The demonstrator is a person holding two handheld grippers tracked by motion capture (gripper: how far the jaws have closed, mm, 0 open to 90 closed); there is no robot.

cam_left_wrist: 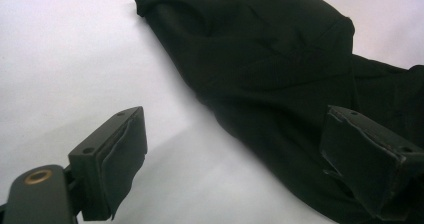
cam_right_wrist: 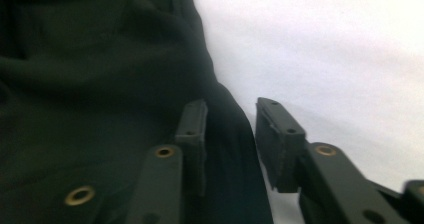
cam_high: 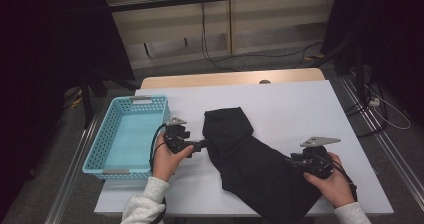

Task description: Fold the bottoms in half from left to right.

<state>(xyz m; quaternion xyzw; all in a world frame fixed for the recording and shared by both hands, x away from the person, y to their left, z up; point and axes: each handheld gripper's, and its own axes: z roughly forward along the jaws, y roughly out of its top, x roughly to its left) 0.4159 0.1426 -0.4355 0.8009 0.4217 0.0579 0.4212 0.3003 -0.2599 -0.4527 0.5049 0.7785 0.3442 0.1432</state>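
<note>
Left gripper point(cam_high: 202, 145): jaws wide apart, nothing between, one pad point(cam_left_wrist: 367, 156) over edge of black garment point(cam_high: 255, 161), other pad over bare white table point(cam_high: 300, 104).
Right gripper point(cam_high: 290, 160): jaws narrowed, edge fold of garment between pads; firm pinch or not, cannot tell.
Garment mid-table, crumpled, near end past front edge.
Count: two grippers, one garment, one blue basket point(cam_high: 100, 151) at left.
Right gripper tips hard to make out against black cloth.

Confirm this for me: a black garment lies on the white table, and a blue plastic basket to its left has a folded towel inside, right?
Not quite. The blue plastic basket is empty, as the high view shows. The black garment does lie on the white table, with the basket to its left.
</note>
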